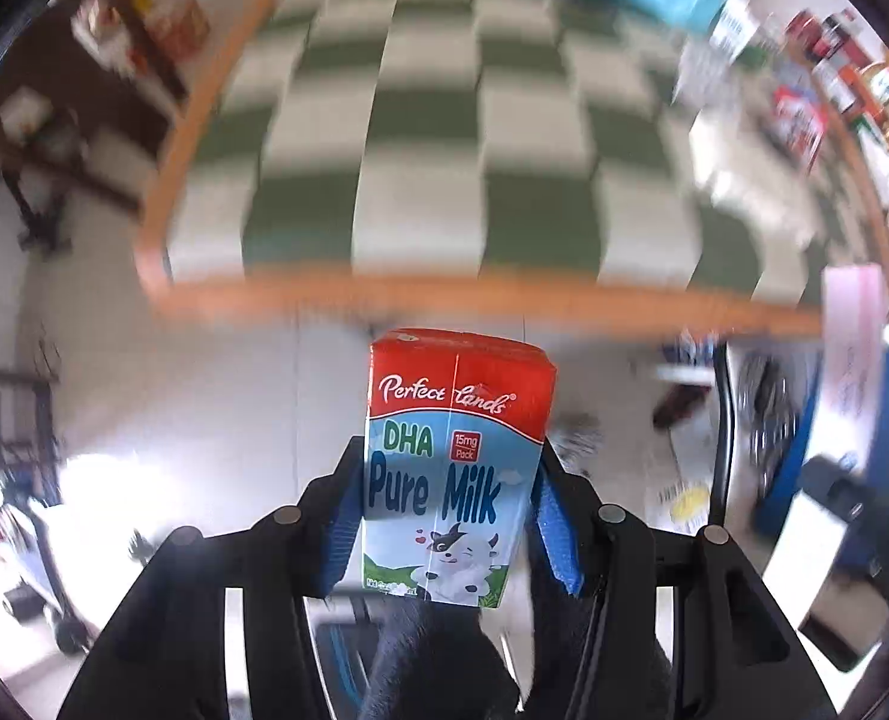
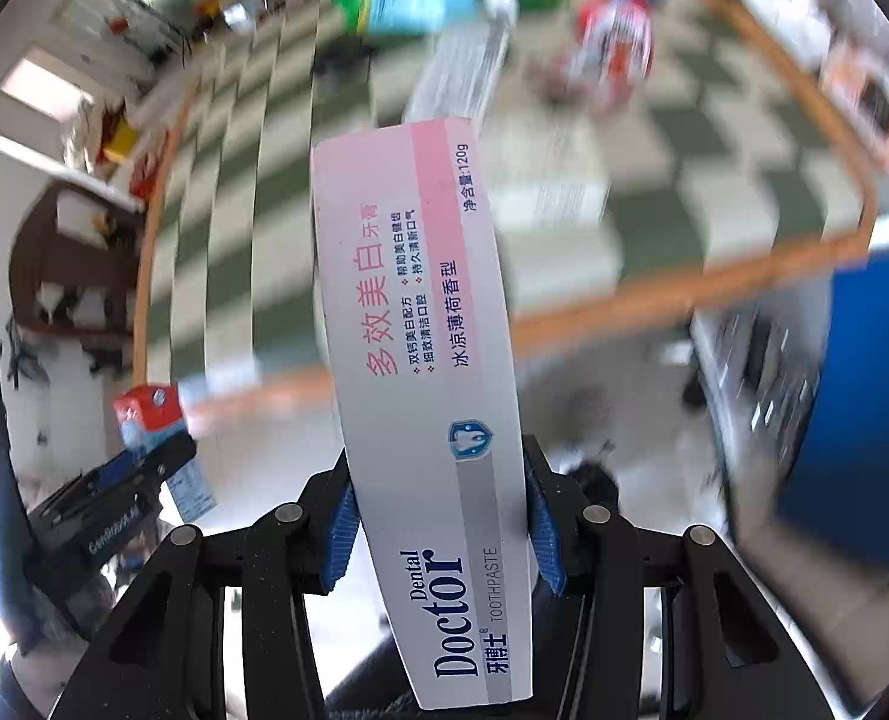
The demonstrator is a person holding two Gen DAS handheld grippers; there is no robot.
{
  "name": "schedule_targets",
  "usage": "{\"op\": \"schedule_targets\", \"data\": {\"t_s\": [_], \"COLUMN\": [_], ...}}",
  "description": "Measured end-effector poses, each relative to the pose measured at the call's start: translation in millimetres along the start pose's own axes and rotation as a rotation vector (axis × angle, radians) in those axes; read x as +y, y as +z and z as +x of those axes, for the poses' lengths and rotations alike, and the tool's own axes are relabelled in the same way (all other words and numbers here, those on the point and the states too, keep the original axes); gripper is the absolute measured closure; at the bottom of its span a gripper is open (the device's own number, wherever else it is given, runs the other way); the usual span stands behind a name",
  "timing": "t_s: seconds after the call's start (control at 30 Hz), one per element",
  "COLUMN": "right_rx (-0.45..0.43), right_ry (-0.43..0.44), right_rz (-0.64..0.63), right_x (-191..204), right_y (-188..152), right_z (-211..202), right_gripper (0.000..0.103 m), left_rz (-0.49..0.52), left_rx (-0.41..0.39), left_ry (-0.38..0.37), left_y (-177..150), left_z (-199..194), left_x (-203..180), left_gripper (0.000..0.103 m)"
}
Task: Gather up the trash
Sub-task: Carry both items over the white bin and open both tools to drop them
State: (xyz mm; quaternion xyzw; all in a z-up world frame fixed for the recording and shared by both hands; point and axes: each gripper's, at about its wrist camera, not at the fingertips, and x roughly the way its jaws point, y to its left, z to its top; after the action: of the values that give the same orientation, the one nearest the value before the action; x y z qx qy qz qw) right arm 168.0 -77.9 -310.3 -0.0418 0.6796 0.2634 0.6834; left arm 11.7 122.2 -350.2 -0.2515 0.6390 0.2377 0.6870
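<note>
Milk carton (image 1: 453,468), left wrist view: our left gripper (image 1: 444,516) clamps it upright, near the table edge (image 1: 504,294). Right wrist view: our right gripper (image 2: 441,528) clamps the toothpaste box (image 2: 426,360), long axis pointing far.

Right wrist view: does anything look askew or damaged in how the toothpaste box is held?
The toothpaste box sits tilted between the right gripper's blue fingers, its far end leaning left, gripped near the lower end with most of it sticking out. No dents or tears show. The milk carton in the left gripper looks intact.
</note>
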Motion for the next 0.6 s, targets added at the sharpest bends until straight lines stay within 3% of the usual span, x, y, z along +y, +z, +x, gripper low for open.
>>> {"op": "schedule_targets", "data": {"t_s": [0.23, 0.37, 0.57, 0.6], "right_rx": [0.244, 0.324, 0.458, 0.477], "right_ry": [0.003, -0.012, 0.011, 0.015], "right_rz": [0.051, 0.064, 0.101, 0.098], "right_x": [-11.0, -25.8, -56.7, -59.9], "right_y": [-83.7, -105.3, -116.6, -116.1], "right_z": [123.3, 219.7, 375.6, 395.0], "right_gripper": [0.053, 0.053, 0.053, 0.053], "left_rz": [-0.099, -0.134, -0.103, -0.099], "left_rx": [0.175, 0.25, 0.339, 0.347], "left_ry": [-0.092, -0.131, -0.171, -0.168], "left_y": [-44.5, -50.3, -43.8, -42.6], "left_z": [128.6, 224.9, 344.8, 361.8], "left_x": [29.2, 35.4, 33.5, 34.7], "left_gripper": [0.054, 0.054, 0.052, 0.047]}}
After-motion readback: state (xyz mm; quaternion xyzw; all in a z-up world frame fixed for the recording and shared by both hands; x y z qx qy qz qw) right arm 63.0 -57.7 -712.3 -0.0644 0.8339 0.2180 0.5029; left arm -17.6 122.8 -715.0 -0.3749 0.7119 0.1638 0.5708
